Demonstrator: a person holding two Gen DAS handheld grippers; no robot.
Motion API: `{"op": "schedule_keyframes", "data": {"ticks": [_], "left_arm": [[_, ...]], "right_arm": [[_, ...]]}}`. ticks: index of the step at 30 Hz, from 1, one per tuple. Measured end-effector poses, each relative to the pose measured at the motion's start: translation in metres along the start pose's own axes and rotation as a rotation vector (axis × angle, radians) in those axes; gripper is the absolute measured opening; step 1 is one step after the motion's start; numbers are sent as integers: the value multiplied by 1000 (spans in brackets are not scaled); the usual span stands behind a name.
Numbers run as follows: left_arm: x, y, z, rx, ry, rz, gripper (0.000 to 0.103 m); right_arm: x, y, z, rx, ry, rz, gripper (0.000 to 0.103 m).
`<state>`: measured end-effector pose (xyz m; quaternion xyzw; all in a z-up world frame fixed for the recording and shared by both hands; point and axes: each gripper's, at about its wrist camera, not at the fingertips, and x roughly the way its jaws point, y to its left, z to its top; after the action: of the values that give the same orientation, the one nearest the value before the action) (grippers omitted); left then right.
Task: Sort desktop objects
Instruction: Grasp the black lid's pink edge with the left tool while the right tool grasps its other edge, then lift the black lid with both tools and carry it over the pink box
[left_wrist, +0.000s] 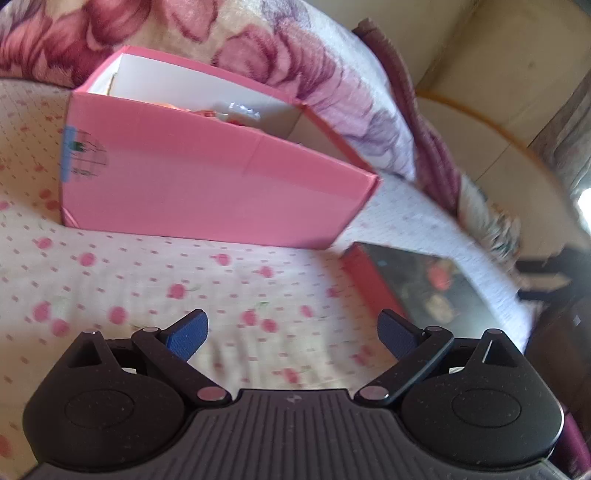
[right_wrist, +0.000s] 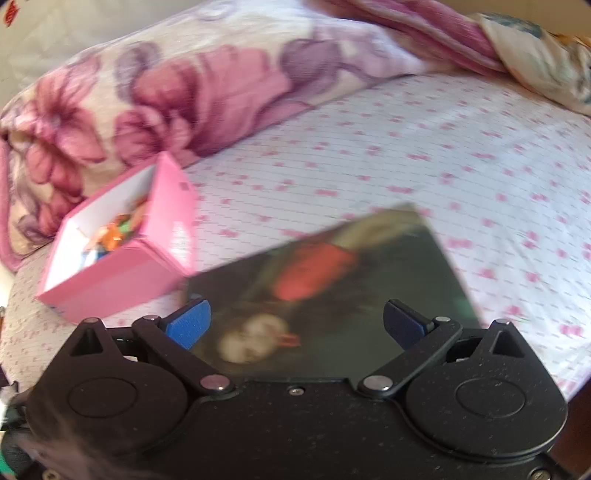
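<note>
On the bed, a cherry-print sheet is spread, and a pink box is set on it, open at the top. Small colourful items, orange among them, are seen inside the box; what they are cannot be told through the blur. A floral blanket is bunched behind the box and touches its far side in the left wrist view. A dark flat book or card, printed with a red patch and pale round shapes, is laid flat on the sheet just beside the box's near corner; a red edge is shown on it in the left wrist view.

The left gripper is held over bare sheet in front of the box, jaws spread wide, nothing between them. The right gripper is held over the dark book, jaws also spread wide, nothing gripped; whether the pads touch the cover cannot be told. Both views are motion-blurred.
</note>
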<state>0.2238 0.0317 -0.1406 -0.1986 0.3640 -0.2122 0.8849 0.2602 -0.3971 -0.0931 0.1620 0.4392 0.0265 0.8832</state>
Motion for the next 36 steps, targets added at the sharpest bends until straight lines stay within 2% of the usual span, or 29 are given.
{"op": "schedule_keyframes", "data": {"ticks": [3, 8, 11, 14, 19, 26, 31, 36], "left_arm": [[2, -18, -8, -4, -21, -19, 99], [23, -63, -25, 54, 23, -10, 99], [41, -96, -34, 149, 50, 20, 99], [63, -114, -40, 136, 90, 4, 99], [90, -127, -45, 127, 125, 25, 99], [113, -141, -44, 187, 146, 35, 99], [112, -148, -41, 201, 190, 45, 99], [93, -151, -42, 217, 229, 59, 99]], "right_arm": [[5, -34, -5, 39, 10, -21, 101], [17, -77, -11, 64, 47, -47, 101], [21, -92, -13, 61, 62, -24, 101], [30, -100, -15, 61, 95, 23, 101], [46, -110, -20, 61, 129, 73, 101], [59, -117, -18, 5, 151, 142, 102], [55, -100, -17, -123, 211, 122, 102], [27, -91, -23, -181, 222, 148, 102]]}}
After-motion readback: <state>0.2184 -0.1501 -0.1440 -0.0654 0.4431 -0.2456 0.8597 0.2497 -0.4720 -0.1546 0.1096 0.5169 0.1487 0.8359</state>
